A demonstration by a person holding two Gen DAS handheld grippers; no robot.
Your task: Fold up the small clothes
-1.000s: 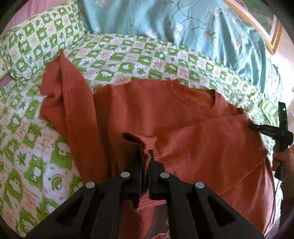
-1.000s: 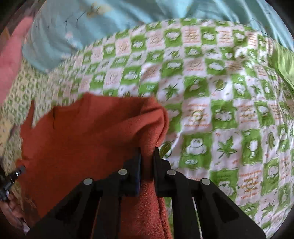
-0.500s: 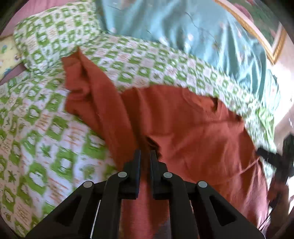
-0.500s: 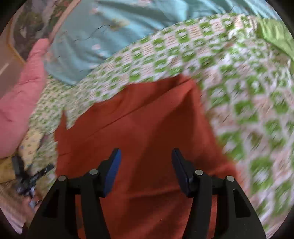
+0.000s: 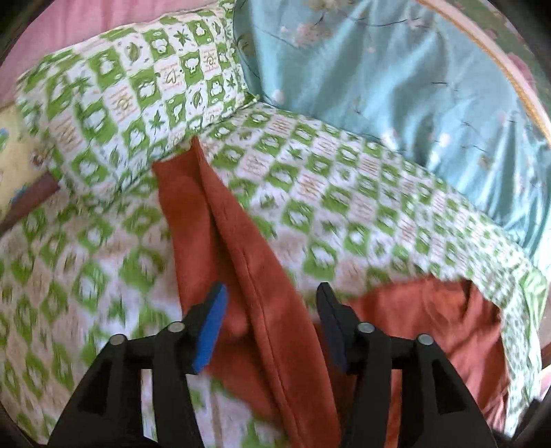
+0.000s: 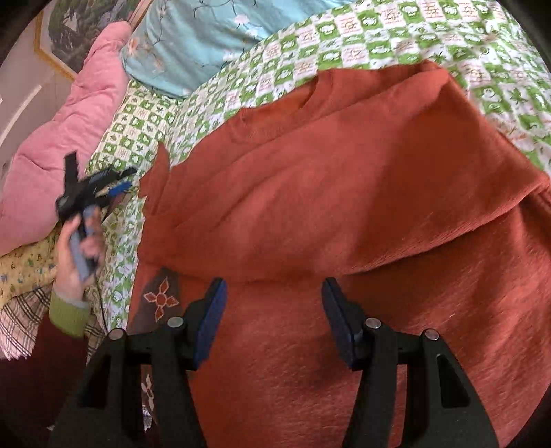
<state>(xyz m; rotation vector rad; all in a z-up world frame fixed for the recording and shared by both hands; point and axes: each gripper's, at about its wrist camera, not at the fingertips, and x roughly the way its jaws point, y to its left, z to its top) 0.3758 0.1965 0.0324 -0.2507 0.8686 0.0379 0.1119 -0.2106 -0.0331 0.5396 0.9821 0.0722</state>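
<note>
Rust-orange knit sweater (image 6: 344, 193): lies spread on the bed, round neckline toward the blue quilt, right side folded in over the body. One sleeve (image 5: 220, 227) stretched out flat with a raised seam, its cuff end touching the checked pillow (image 5: 137, 93).

Left gripper (image 5: 270, 324): jaws have just been opening, now spread about halfway; the sleeve lies under the gap, pads not pressing it.

Right gripper (image 6: 273, 317): jaws parted, above the sweater's lower body; nothing pinched.

Bedsheet (image 6: 378, 24): green-and-white check, covers the bed.

Blue floral quilt (image 5: 396, 86): along the bed's far edge.

Pink quilt (image 6: 69, 138): heaped at the corner by the pillow.

Hand (image 6: 77, 255): green cuff, grips the left gripper's handle.
</note>
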